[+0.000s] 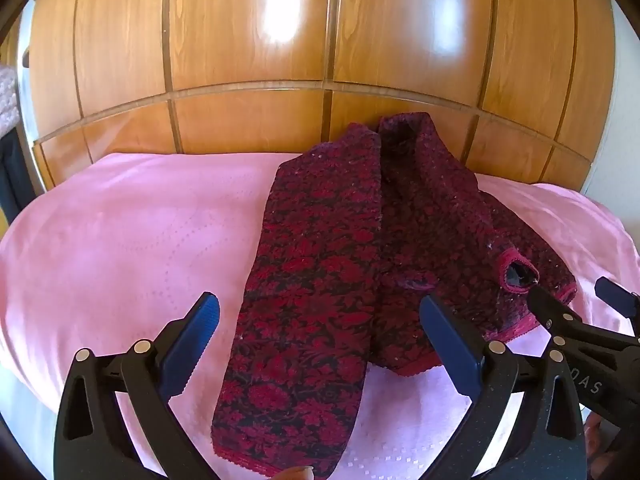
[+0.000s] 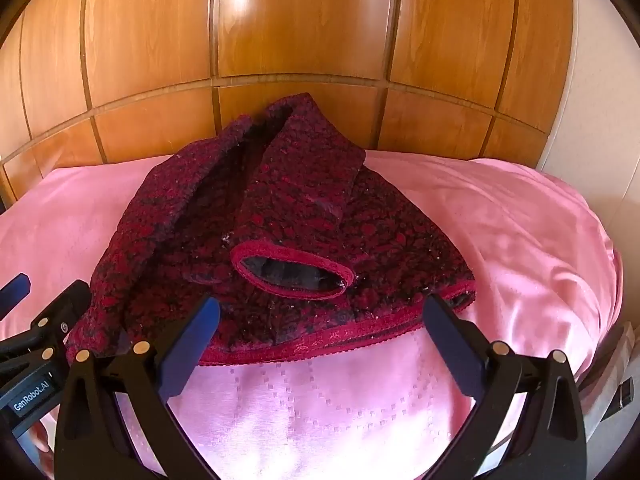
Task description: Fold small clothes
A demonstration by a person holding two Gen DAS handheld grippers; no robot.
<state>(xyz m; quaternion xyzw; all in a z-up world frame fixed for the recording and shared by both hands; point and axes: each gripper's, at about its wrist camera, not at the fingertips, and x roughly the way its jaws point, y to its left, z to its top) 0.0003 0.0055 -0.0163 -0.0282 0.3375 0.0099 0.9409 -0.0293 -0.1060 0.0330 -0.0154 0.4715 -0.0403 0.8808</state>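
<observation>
The dark red floral cardigan (image 1: 320, 264) lies partly folded on the pink bedspread (image 1: 132, 232), up near the wooden wardrobe (image 1: 248, 40). Left gripper (image 1: 320, 344) and right gripper (image 2: 322, 346) both hover at its near hem, jaws wide, holding nothing.

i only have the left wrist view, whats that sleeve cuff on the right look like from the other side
Observer: In the right wrist view the cuff lies flat on top of the sweater, its opening gaping toward the camera, dark lining inside.
Operator: is the right gripper on it yet
Observer: No. The right gripper is open, its fingers straddling the sweater's red hem, with the cuff just beyond.
Operator: any room right of the sweater
Observer: Yes, the pink bedspread runs bare to the right, up to the bed's edge.
</observation>
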